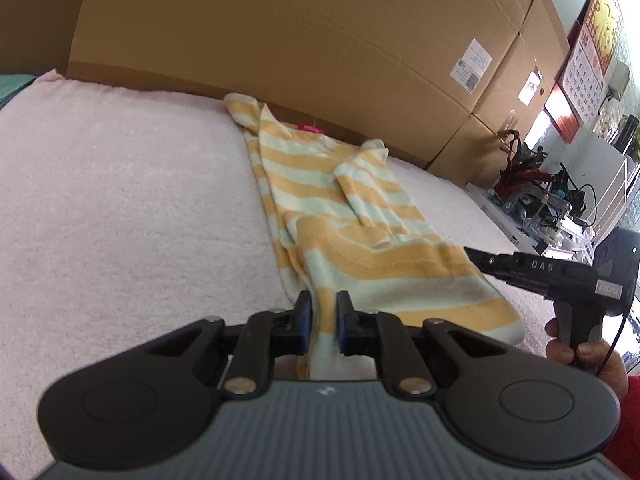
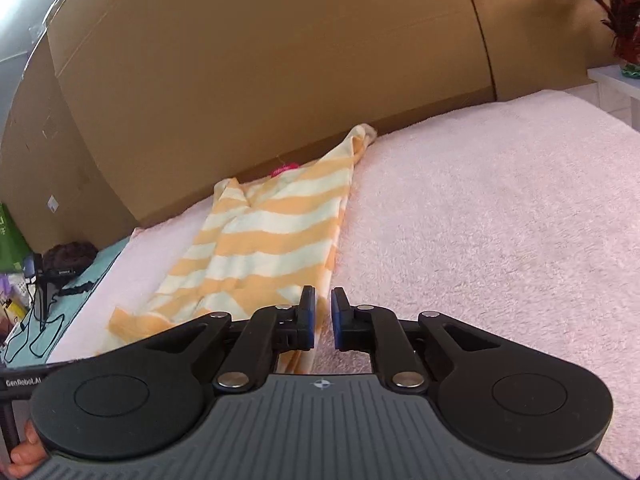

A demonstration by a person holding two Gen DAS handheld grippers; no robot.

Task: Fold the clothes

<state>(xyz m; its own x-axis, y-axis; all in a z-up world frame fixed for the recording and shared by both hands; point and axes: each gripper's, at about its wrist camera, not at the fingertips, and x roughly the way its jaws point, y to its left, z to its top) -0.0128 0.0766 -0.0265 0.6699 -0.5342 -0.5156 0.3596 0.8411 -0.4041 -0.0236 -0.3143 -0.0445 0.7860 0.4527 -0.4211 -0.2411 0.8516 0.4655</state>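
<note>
On pink blanket [image 1: 120,200], striped shirt [image 1: 340,208] (hem pinched)

A: Daylight comes in bright from the right; the window [image 1: 560,120] in the left wrist view is blown out white.

B: And the pink blanket [image 2: 500,200] looks washed out, with soft shadows only.

A: Both views bend strongly at the edges, with dark corners. Distant clutter is soft, slightly blurred.

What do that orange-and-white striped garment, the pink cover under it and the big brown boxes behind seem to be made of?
The orange-and-white striped garment looks like soft, matte knit fabric: it drapes and creases. The pink cover seems plush, towel-like fleece with a nubbly, fuzzy pile. The big brown boxes look like plain matte cardboard, with seams and stuck-on paper labels.
</note>
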